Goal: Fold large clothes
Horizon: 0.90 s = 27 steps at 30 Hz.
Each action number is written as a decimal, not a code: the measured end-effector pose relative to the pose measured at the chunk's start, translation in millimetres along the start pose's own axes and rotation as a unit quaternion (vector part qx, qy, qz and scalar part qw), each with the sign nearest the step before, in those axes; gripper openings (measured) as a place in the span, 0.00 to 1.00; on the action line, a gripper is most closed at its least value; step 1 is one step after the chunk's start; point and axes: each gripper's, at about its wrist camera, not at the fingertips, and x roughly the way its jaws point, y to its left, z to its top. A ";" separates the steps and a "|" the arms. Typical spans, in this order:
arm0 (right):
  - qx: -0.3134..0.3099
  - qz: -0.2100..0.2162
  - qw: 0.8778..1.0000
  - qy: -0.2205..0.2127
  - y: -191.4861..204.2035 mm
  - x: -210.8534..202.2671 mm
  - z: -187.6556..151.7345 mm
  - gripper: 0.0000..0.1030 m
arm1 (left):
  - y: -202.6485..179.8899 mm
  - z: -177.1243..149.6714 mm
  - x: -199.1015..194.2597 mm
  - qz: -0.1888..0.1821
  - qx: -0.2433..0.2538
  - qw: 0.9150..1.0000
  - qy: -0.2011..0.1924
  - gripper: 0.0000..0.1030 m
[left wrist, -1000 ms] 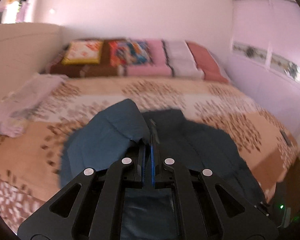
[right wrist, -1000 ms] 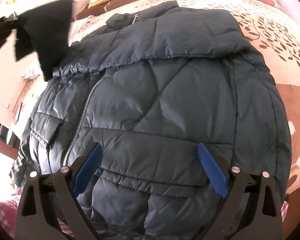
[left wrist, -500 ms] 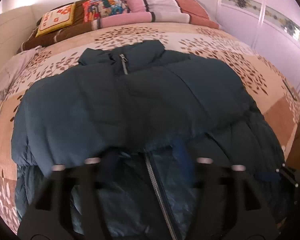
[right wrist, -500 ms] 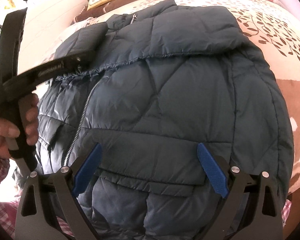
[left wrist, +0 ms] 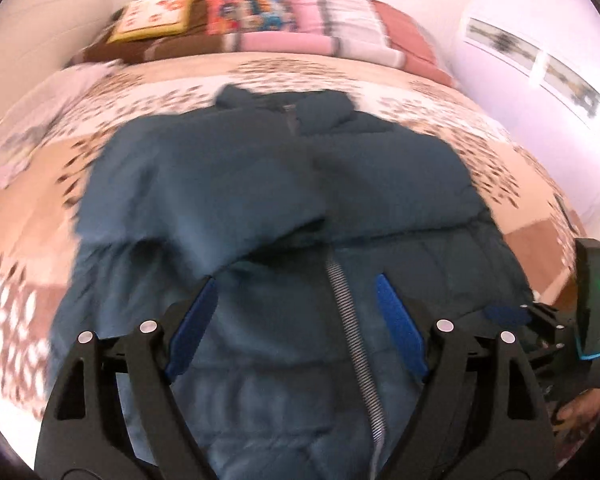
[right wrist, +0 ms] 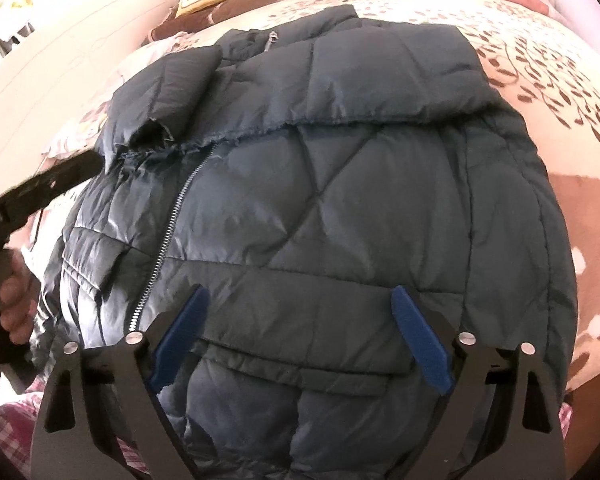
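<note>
A dark blue quilted puffer jacket lies front up on the bed, collar at the far end, both sleeves folded across its chest. Its zipper runs toward me. It also fills the right wrist view, where the left sleeve cuff rests on the chest. My left gripper is open and empty over the jacket's lower front. My right gripper is open and empty over the lower right front panel. The left gripper's body shows at the left edge of the right wrist view.
The bed has a cream and brown leaf-patterned cover. Colourful pillows line the headboard end. A pale garment lies on the bed's left side. A wall runs along the right. The right gripper's body shows at right.
My left gripper carried the left sleeve over the chest, opened and let it go, then drew back toward the hem. The right gripper stayed open and still.
</note>
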 end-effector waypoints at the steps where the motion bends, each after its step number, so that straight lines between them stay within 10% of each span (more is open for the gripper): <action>1: -0.006 -0.001 1.000 -0.003 3.7 -2.6 0.2 0.85 | 7.2 -3.7 -3.1 0.011 -0.011 1.000 -0.001 0.78; 14: -0.156 -0.012 0.986 -0.059 98.8 2.9 56.7 0.85 | 50.3 -37.9 -15.2 0.086 -0.066 0.994 -0.005 0.78; 23: -0.317 -0.090 0.941 -0.081 170.0 51.6 92.7 0.84 | 68.0 -46.9 -23.3 0.082 -0.099 0.992 -0.016 0.78; 27: -0.373 -0.110 0.919 -0.062 184.7 75.7 93.4 0.67 | 75.0 -48.2 -22.0 0.081 -0.114 0.990 -0.014 0.78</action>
